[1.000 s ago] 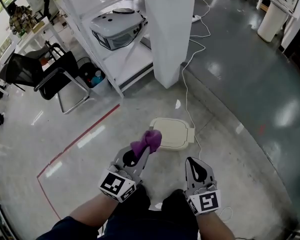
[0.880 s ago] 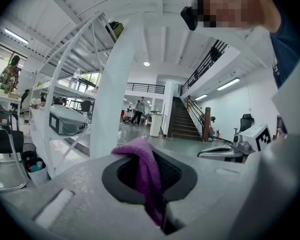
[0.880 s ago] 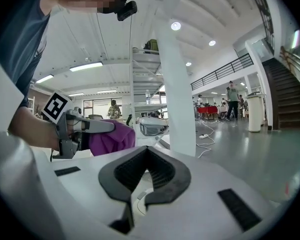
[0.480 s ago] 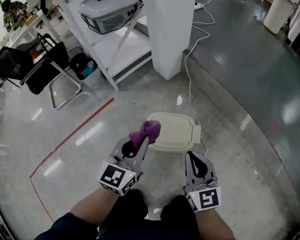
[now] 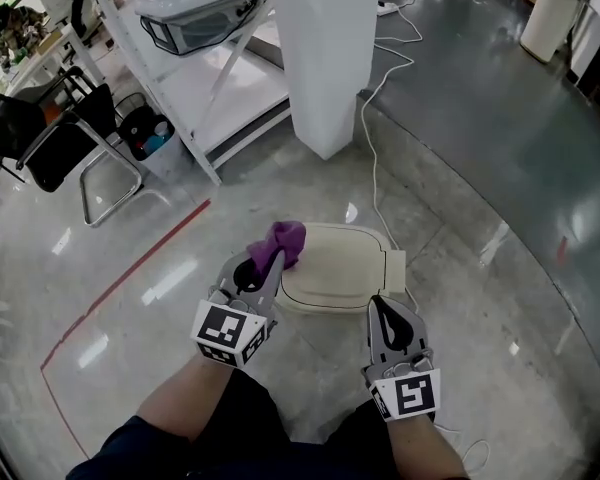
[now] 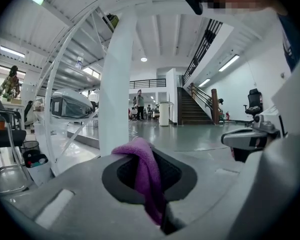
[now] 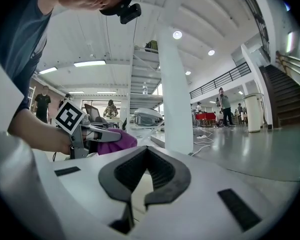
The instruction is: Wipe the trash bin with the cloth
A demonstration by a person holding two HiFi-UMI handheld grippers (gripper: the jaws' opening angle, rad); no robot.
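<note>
A cream trash bin (image 5: 340, 260) with a flat lid stands on the concrete floor below me. My left gripper (image 5: 265, 264) is shut on a purple cloth (image 5: 283, 240), held just above the bin's left edge. In the left gripper view the cloth (image 6: 145, 176) hangs pinched between the closed jaws. My right gripper (image 5: 382, 306) is shut with nothing in it, at the bin's near right corner. The right gripper view shows its jaws closed, with the left gripper (image 7: 110, 134) and the cloth (image 7: 112, 141) to its left.
A white pillar (image 5: 320, 48) rises behind the bin, with a white cable (image 5: 372, 158) trailing past it on the floor. White shelving (image 5: 215, 78) and black chairs (image 5: 55, 148) stand at the back left. A red line (image 5: 130, 278) runs across the floor.
The bin has come closer beneath me. My left gripper with the cloth has shifted from over the bin's front to its left edge. The right gripper has closed in on the near right corner.
</note>
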